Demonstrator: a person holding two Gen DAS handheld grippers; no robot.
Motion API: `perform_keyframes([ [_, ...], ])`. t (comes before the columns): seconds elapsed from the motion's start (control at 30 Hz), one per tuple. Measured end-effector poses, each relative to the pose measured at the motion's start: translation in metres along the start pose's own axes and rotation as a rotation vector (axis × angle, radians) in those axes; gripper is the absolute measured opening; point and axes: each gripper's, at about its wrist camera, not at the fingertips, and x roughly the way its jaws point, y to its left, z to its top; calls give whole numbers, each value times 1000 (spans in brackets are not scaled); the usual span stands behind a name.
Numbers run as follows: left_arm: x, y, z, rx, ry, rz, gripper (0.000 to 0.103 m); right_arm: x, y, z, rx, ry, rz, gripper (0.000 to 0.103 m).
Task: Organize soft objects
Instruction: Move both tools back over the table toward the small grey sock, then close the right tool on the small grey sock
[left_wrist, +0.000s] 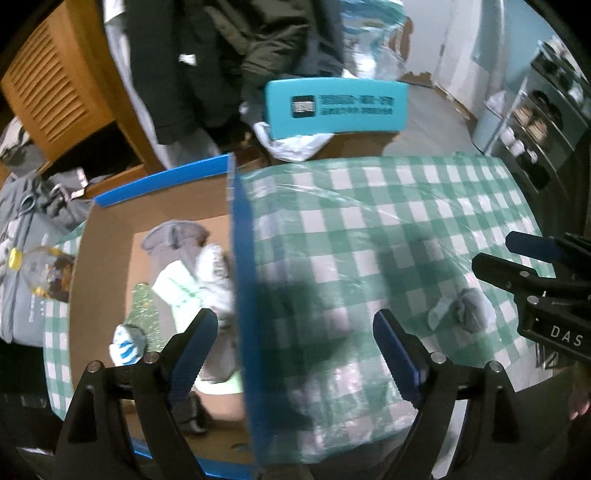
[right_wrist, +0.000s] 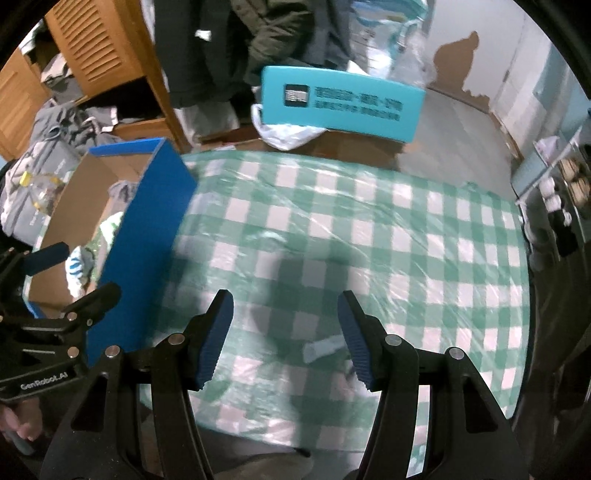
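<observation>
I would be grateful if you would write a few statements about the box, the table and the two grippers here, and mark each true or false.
1. The blue box holds several socks and soft items. True.
2. The left gripper is clamped on a sock. False: its jaws stand apart with nothing between them.
3. A grey rolled sock lies on the green checked tablecloth, outside the box. True.
4. The right gripper holds a plastic bottle. False: its jaws are apart and empty above the cloth.
5. The box stands at the right end of the table. False: it stands at the left end.
</observation>
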Motion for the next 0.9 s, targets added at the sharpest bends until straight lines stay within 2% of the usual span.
perform_keyframes([
  [0.47, 40, -80, 7, 137, 83, -35, 87, 23, -73, -38, 128, 81, -23, 58],
  [0.9, 86, -104, -3, 164, 177, -61, 87, 59, -94, -62, 172, 177, 3, 58],
])
